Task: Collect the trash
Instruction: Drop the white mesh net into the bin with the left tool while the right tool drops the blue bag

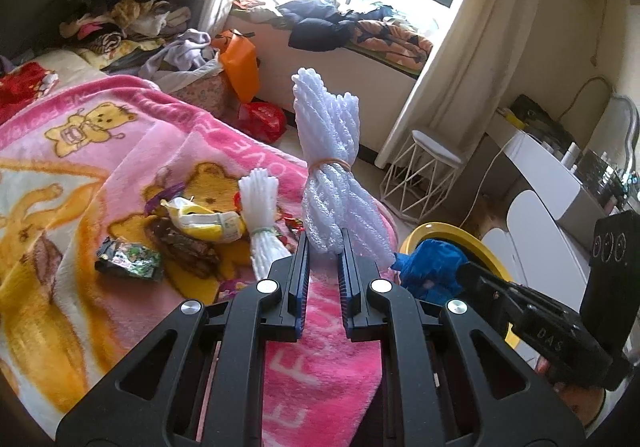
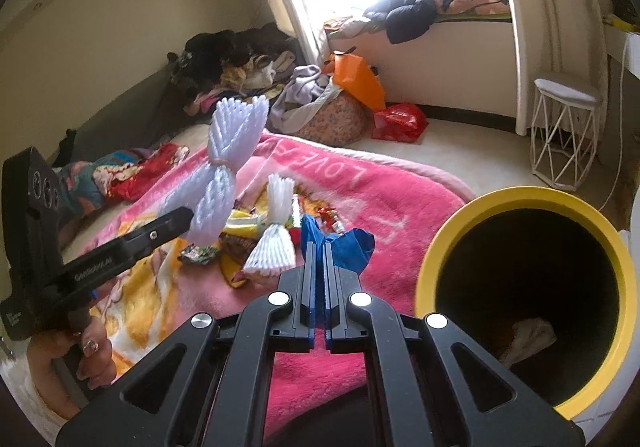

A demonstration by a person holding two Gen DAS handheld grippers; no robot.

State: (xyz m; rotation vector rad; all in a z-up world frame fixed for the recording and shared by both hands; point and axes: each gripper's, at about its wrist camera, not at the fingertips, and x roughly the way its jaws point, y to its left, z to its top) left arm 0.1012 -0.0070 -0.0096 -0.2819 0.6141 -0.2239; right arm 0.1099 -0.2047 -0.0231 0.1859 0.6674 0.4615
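Beside the yellow bin [image 2: 524, 203], the left gripper [image 1: 323, 247] clamps a white foam-net bundle [image 1: 328, 151]; the right gripper [image 2: 319, 247] pinches blue crumpled trash [image 2: 348, 243].

Left gripper [image 1: 324, 247]: pointed forward and tilted downward; jaws clamped on the lower end of a white foam-net bundle [image 1: 332, 163], which is held upright.
Right gripper [image 2: 319, 253]: tilted downward; jaws pressed together on a blue crumpled sheet [image 2: 344, 245].
Left hand [image 2: 82, 357]: wrapped around the handle; decorated fingernails are seen.
Right hand [image 1: 576, 393]: only partly seen beneath the handle.
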